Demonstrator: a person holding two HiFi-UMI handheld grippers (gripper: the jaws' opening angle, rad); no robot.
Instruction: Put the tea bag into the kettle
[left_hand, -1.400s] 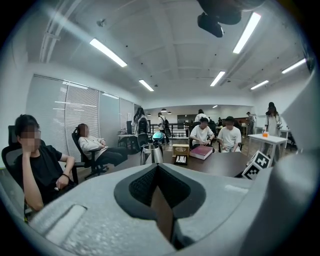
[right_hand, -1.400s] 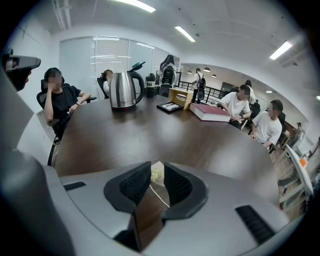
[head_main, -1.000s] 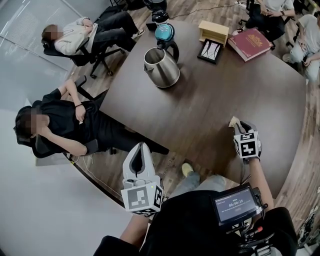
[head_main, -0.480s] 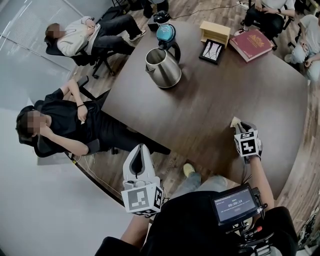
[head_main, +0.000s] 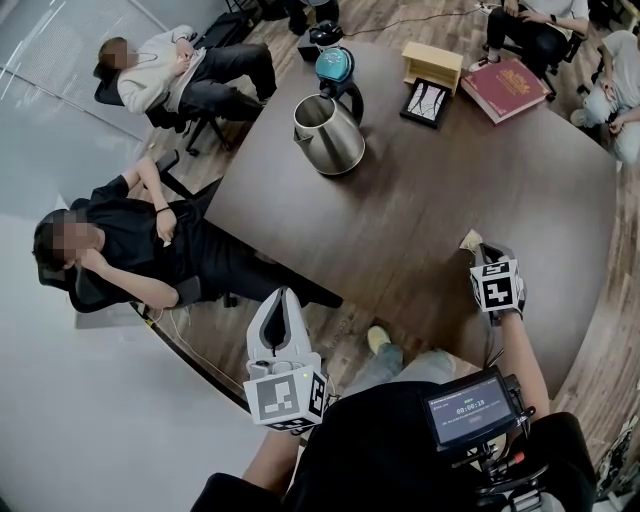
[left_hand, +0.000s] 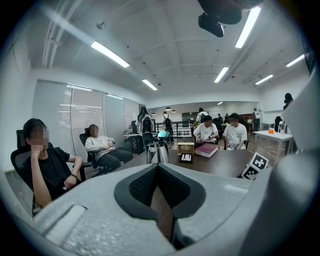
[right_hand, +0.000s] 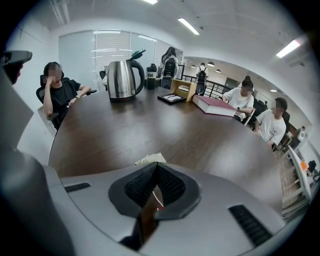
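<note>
Worktop (head_main: 420, 190) of dark wood carries the steel kettle (head_main: 328, 135), lid tipped open, on its far side. Well apart from the kettle, at the near edge, the right gripper (head_main: 480, 252) has hardly shifted over the last second, its jaws clenched on the tea bag (head_main: 469, 240). The left gripper (head_main: 282, 300), jaws pressed together on nothing, hangs farther still from the kettle, so the carry seems not yet begun.

Person in a black top (head_main: 380, 455)
Light grey left tool (head_main: 283, 297) and right tool (head_main: 481, 251) bear black-and-white marker cubes (head_main: 285, 397); lit screen (head_main: 470, 408) at 5 o'clock.
</note>
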